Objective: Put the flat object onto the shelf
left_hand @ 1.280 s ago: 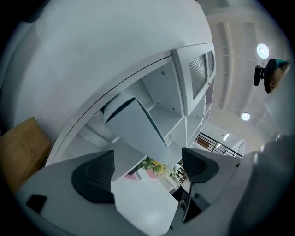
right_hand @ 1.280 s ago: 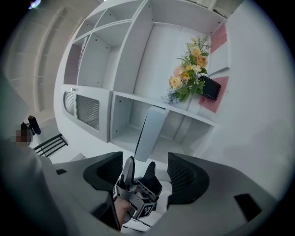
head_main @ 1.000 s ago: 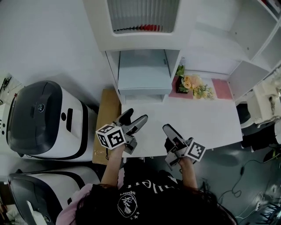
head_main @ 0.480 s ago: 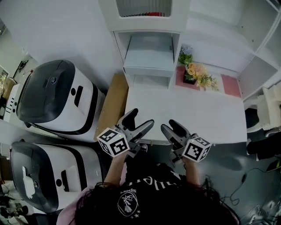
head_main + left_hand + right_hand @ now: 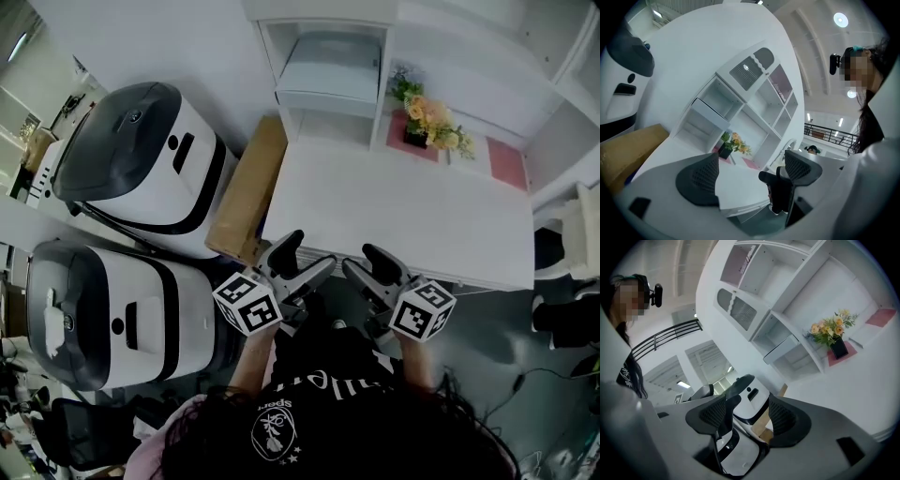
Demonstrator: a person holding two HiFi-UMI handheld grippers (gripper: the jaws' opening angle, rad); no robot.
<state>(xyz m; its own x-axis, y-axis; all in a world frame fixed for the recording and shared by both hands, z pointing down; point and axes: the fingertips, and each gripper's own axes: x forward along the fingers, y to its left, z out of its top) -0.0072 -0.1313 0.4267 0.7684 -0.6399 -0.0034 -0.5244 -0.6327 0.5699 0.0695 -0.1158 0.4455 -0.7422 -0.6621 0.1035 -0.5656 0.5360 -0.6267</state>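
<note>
Placement seemed done (a judgement): left gripper [image 5: 310,251] and right gripper [image 5: 360,260] gaped empty, with the flat object [image 5: 330,67] on the shelf [image 5: 382,94] well beyond their fingertips [image 5: 290,247].

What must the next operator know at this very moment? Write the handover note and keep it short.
Left claw: open and empty, at the near edge of the table.
Right claw: open and empty, beside the left one.
Flat object: lies on the upper level of the shelf at the table's far side; neither claw touches it.
Done: the placing, by the look of it.
Left: probably nothing. Check only that the object sits fully on the shelf.
</note>
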